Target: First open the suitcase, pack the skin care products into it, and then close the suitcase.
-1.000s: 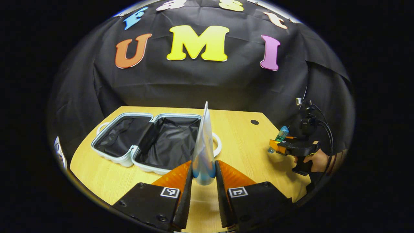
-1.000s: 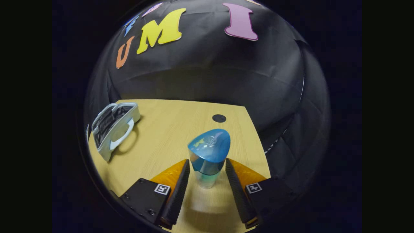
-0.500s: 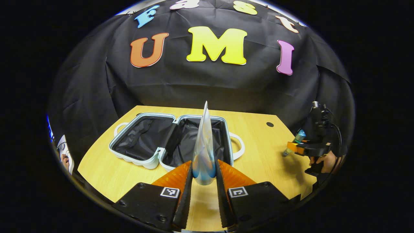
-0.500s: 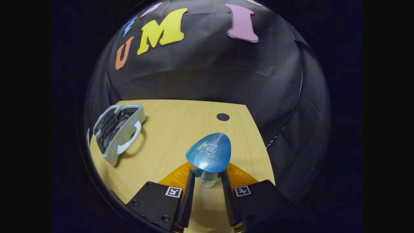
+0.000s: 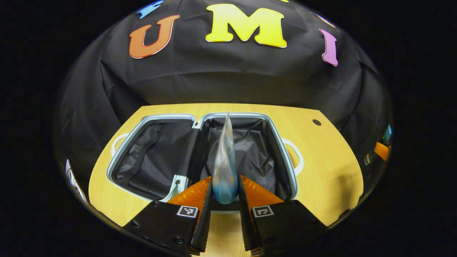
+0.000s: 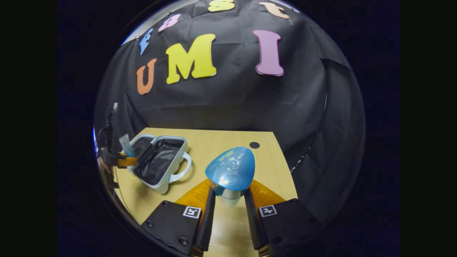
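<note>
Left gripper view: your left gripper [image 5: 225,194] has both fingers clamped on the rounded lower end of a slim, tapering pale-blue squeeze tube [image 5: 224,160], crimped tip pointing away from you. The tube hangs over the near rim of the right half of the pale-blue hard-shell suitcase [image 5: 285,160], which lies open flat w/ black fabric lining on the light wood table [image 5: 332,171].

Right gripper view: your right gripper [image 6: 226,207] is pinched on the clear neck of a small bottle with a rounded translucent blue cap [image 6: 231,171], held above bare table, well apart from the suitcase [image 6: 167,184]; the left gripper [image 6: 123,161] shows at the case's far side.

Step in hand, prob: dropping the tube. Carry it farther in, past the rim and over the lining, lower it till it's nearly lying flat, then part the fingers; letting go at the rim could tip it out onto the table. Keep clear of the centre hinge. Bring the bottle across after, so the 2 grippers don't crowd.

Count: 1 suitcase w/ 2 halves and 2 white handles, 1 tube, 1 bottle, 2 grippers. Nothing visible in the lining yet.
</note>
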`<state>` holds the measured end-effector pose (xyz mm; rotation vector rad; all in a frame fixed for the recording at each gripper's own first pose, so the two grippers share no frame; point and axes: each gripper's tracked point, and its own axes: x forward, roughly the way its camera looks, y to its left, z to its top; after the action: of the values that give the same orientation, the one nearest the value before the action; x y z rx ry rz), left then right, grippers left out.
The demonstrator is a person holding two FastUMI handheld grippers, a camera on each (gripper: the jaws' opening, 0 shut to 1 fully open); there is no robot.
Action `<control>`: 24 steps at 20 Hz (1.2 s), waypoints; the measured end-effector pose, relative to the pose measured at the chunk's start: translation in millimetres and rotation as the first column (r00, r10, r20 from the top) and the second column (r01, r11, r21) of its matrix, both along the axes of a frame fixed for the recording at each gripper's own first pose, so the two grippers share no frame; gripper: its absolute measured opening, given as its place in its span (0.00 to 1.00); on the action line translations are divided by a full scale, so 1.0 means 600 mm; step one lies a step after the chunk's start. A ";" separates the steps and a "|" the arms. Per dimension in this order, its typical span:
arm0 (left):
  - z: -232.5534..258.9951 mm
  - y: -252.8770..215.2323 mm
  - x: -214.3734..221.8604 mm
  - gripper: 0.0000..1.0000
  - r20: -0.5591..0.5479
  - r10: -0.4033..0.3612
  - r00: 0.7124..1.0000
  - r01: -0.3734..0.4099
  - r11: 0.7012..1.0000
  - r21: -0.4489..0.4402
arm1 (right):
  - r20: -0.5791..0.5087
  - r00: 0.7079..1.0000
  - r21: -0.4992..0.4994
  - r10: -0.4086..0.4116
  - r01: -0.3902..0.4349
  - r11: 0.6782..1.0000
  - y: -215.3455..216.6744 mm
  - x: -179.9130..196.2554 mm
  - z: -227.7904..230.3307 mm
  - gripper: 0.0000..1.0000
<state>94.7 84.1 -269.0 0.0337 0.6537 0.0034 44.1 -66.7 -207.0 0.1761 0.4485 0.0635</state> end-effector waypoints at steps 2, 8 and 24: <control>-0.041 0.009 0.016 0.41 -0.067 0.002 0.998 -0.002 1.000 0.002 | 0.001 1.000 -0.003 -0.019 0.019 1.000 0.013 -0.032 0.010 0.39; -0.121 0.035 0.024 0.41 -0.259 0.011 0.966 0.001 0.999 0.047 | -0.030 0.998 -0.036 -0.048 0.047 0.998 0.052 -0.095 0.000 0.42; -0.082 0.003 0.018 0.84 -0.232 -0.036 0.972 0.042 0.999 0.021 | -0.045 0.995 -0.012 0.092 -0.093 0.996 0.169 -0.024 0.020 0.42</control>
<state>105.4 85.7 -318.0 0.0723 0.8863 -0.0306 29.6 34.5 -195.1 0.1434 0.5013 0.1475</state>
